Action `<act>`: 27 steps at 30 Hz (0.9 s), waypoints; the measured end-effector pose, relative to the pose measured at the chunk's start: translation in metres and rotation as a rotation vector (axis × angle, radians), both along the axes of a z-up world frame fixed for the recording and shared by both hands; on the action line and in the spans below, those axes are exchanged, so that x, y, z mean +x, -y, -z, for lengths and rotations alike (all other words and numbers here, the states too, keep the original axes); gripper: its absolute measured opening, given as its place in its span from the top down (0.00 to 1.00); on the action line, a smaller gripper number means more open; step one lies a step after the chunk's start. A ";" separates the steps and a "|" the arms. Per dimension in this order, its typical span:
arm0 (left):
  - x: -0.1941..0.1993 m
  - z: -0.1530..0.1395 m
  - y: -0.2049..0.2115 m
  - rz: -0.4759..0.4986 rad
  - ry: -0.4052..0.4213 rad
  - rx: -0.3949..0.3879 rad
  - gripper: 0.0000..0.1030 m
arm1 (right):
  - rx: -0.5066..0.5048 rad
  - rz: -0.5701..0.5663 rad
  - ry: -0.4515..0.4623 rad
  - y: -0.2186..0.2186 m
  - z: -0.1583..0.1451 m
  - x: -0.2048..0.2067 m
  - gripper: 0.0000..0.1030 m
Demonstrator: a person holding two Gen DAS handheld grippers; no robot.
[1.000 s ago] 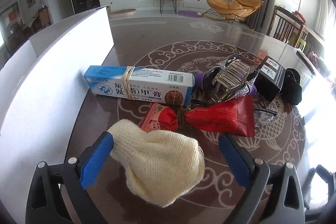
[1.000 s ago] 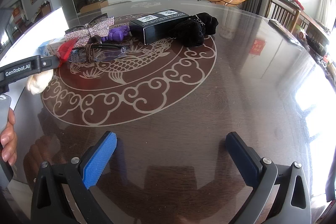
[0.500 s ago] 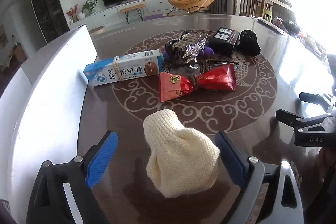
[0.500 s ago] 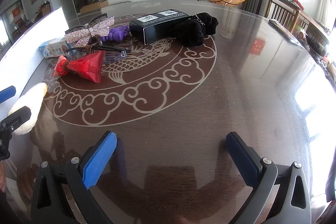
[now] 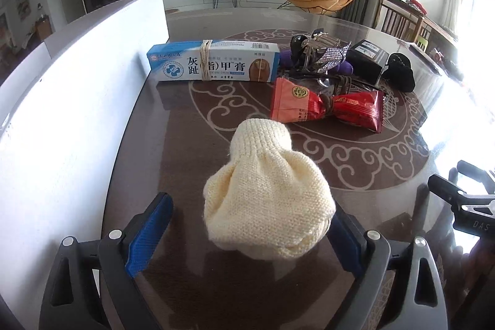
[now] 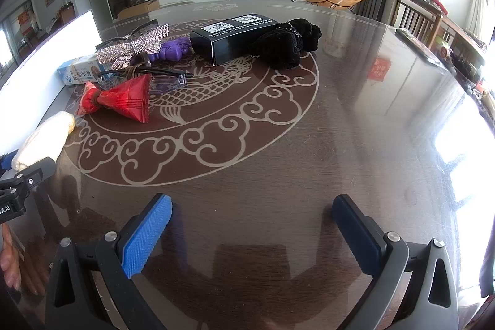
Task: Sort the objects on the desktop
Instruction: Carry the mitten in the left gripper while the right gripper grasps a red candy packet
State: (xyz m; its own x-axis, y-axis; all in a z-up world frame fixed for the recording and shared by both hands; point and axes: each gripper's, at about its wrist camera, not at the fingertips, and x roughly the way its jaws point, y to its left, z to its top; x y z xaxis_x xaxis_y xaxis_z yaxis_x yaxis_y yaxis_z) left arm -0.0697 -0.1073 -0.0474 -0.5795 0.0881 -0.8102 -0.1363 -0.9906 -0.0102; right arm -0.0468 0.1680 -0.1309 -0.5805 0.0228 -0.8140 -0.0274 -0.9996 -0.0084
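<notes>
We see the cream knitted sock (image 5: pixel 269 200) lying rolled on the dark table (image 6: pixel 355 129), its cuff pointing to 12 o'clock, between the fingers of our left gripper (image 5: pixel 250 234). The jaws stand wide apart. The right pad seems to be just beside the sock or touching it, while at the left pad there is a clear gap, so the sock is not squeezed. We judge it lies apart from the pile because it is the piece now being sorted, close to the white box (image 5: pixel 77 88) at 9 o'clock, which may be its destination.

Farther out, at 12 o'clock, lies the blue-and-white ointment carton (image 5: pixel 213 64) with a rubber band around it. At 1 o'clock is the red snack packet (image 5: pixel 324 107), tied in the middle. Behind it, a glittery bow hairband (image 5: pixel 324 51), a purple toy (image 6: pixel 171 50), a black box (image 6: pixel 235 34), a black fabric item (image 6: pixel 287 42) and glasses (image 6: pixel 148 73) make a crowded group, probably unsorted.

Our right gripper (image 6: pixel 252 232) hovers over bare table at 3 o'clock from the sock, jaws wide and empty, touching nothing.
</notes>
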 end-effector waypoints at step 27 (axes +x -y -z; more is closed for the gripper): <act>-0.001 -0.005 -0.007 0.059 -0.055 0.067 0.51 | 0.002 -0.008 0.011 0.000 -0.001 -0.002 0.00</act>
